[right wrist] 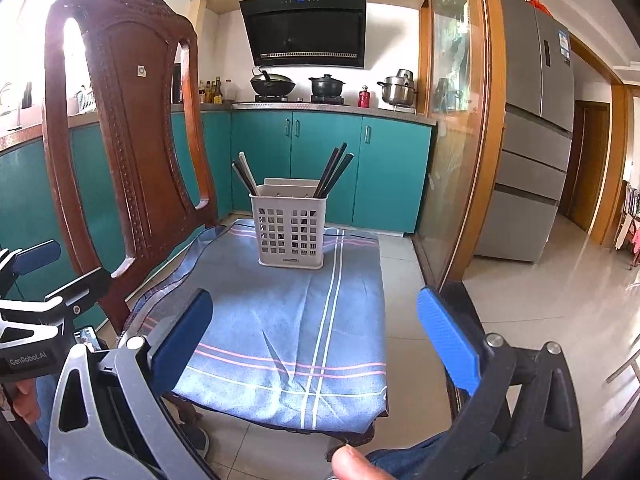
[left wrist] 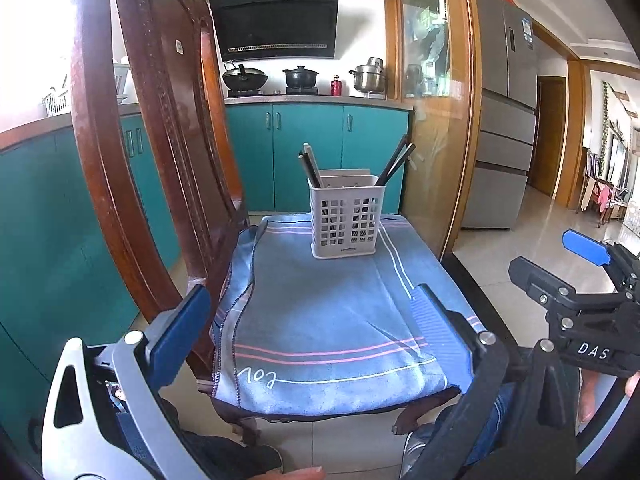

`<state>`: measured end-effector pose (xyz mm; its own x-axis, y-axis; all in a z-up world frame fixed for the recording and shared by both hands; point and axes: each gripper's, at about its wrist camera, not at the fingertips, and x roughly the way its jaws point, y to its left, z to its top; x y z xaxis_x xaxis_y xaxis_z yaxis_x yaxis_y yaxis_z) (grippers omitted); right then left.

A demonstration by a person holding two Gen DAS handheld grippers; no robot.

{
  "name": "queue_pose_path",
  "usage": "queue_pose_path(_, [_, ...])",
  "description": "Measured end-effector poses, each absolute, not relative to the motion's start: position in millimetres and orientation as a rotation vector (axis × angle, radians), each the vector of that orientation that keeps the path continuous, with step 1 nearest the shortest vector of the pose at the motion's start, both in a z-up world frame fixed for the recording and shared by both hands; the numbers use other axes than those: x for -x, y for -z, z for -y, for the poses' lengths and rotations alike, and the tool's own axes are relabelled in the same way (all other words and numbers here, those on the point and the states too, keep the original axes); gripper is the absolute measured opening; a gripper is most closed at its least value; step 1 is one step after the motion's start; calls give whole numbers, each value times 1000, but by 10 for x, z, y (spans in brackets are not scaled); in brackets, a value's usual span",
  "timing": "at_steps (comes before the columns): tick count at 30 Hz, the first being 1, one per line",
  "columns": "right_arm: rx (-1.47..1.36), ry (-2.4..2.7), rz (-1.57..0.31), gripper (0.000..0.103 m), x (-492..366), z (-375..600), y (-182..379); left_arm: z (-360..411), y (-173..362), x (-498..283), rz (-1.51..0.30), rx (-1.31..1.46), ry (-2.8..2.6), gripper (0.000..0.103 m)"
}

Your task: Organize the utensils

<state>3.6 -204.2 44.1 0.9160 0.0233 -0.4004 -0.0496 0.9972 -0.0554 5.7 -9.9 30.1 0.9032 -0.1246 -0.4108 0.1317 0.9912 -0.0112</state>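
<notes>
Currently, left wrist view: my left gripper [left wrist: 310,316] gapes wide, empty; utensil holder [left wrist: 346,218] ahead on the towel [left wrist: 320,312], right gripper [left wrist: 576,280] off right. Right wrist view: right gripper [right wrist: 314,340] wide, empty; only here, bottles [right wrist: 212,92] beyond the chair [right wrist: 132,128].

Perforated matt plastic caddy [left wrist: 346,216] on soft blue cloth [left wrist: 320,320]; beside cloth, glossy carved wooden chair back [right wrist: 132,120].

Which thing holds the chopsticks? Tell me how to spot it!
Find the big brown wooden chair. A blue cloth covers its seat, and the basket stands at the far end. It is the only white box with square holes, with dark chopsticks poking out.
</notes>
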Motion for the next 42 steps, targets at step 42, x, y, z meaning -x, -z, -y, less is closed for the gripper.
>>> queue_pose_path(42, [36, -48, -457, 100, -109, 2128, -279, 176, -197, -185, -472, -53, 157, 99])
